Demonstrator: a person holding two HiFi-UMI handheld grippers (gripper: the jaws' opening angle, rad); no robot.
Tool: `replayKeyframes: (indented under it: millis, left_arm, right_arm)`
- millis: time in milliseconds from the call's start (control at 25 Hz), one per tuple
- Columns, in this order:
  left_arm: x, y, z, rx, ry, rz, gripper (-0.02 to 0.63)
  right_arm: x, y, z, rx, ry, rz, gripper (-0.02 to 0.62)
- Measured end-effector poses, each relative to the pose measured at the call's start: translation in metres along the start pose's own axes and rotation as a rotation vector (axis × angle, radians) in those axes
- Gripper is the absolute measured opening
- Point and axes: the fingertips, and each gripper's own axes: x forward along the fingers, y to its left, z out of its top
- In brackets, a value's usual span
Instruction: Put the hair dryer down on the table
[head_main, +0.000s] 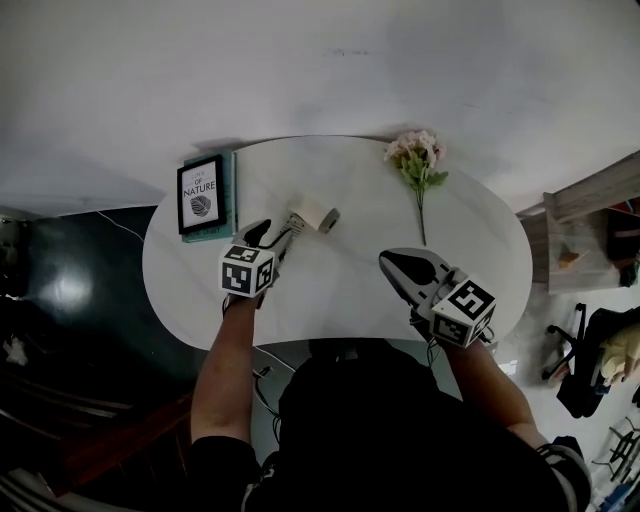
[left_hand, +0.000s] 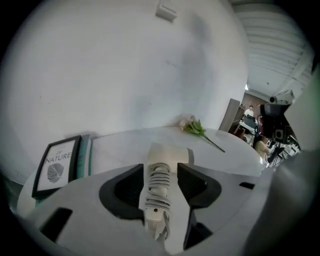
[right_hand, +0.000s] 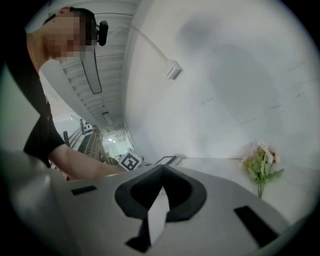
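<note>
A white hair dryer (head_main: 315, 217) is over the left middle of the oval white table (head_main: 470, 240), nozzle pointing away from me. My left gripper (head_main: 270, 236) is shut on its handle. In the left gripper view the handle (left_hand: 159, 192), wrapped in its coiled cord, runs between the two dark jaws of the left gripper (left_hand: 161, 167), with the dryer's head (left_hand: 169, 151) beyond the tips. I cannot tell whether the head touches the tabletop. My right gripper (head_main: 405, 265) hovers over the table's right front; its jaws (right_hand: 161, 171) are shut and hold nothing.
A framed "Nature" print (head_main: 201, 195) on a teal book lies at the table's left end. A pink artificial flower (head_main: 418, 165) lies at the back right. A wooden shelf (head_main: 585, 225) and an office chair (head_main: 590, 365) stand to the right of the table. The white wall is just behind.
</note>
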Motion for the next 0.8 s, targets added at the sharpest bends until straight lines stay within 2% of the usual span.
replayKeyframes:
  millis: [120,320,400,480,680,800]
  left_arm:
    - [-0.035,0.002,0.011,0.0,-0.088,0.012,0.136]
    - [-0.105,0.011,0.017,-0.026,-0.26,0.036,0.09]
    - [-0.14,0.016,0.02,-0.046,-0.343,0.059,0.053]
    - [-0.177,0.016,0.022,-0.039,-0.43,0.08,0.009]
    - [-0.258,0.012,0.014,-0.002,-0.586,0.054,0.009]
    - [-0.288,0.009,0.007,0.015,-0.623,0.04,0.008]
  right_arm:
    - [0.006,0.022,0.011,-0.039,-0.011,-0.002,0.006]
    - [0.021,0.075,0.027,-0.096,-0.055,-0.021,0.006]
    - [0.026,0.101,0.031,-0.134,-0.062,-0.023,0.01]
    - [0.031,0.13,0.033,-0.181,-0.065,-0.018,0.042]
    - [0.04,0.196,0.027,-0.227,-0.076,-0.039,0.048]
    - [0.038,0.224,0.028,-0.248,-0.087,-0.055,0.039]
